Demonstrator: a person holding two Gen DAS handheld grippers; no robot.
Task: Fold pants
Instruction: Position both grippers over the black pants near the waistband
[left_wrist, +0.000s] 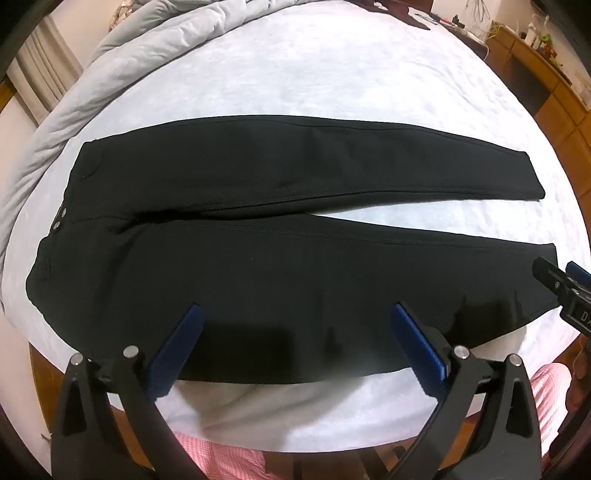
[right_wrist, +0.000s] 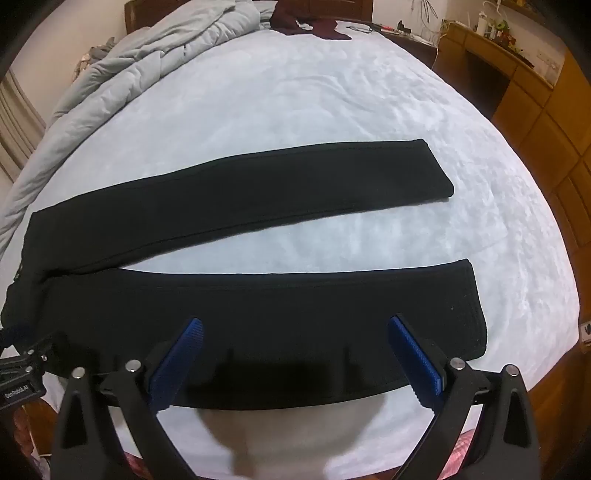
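So the black pants (left_wrist: 258, 229) are laid out flat across the bed (left_wrist: 332, 110), waistband off to the left with its two little metal snaps (left_wrist: 59, 218) showing, and both legs running out to the right. The legs are spread a bit, with a wedge of pale sheet between them that widens toward the cuffs. Nothing's folded yet.

My left gripper (left_wrist: 295, 314) hangs over the near leg, up around the thigh end, pointing steeply down. Its blue fingers (left_wrist: 177, 354) are spread wide and nothing's between them, just the fabric below. My right gripper (right_wrist: 295, 325) is further along the same leg, toward the cuff (right_wrist: 472, 306), also tilted down with the blue fingers (right_wrist: 413, 354) wide apart and not holding anything. Can't tell from either view whether the tips actually touch the cloth.

Further out: a rumpled grey comforter (right_wrist: 147, 48) is bunched at the far left of the bed, something dark red (right_wrist: 314, 22) lies at the far end, and there's wooden furniture (right_wrist: 535, 110) along the right side. Pink striped clothing (left_wrist: 221, 454) shows at the bottom edge by the bed.
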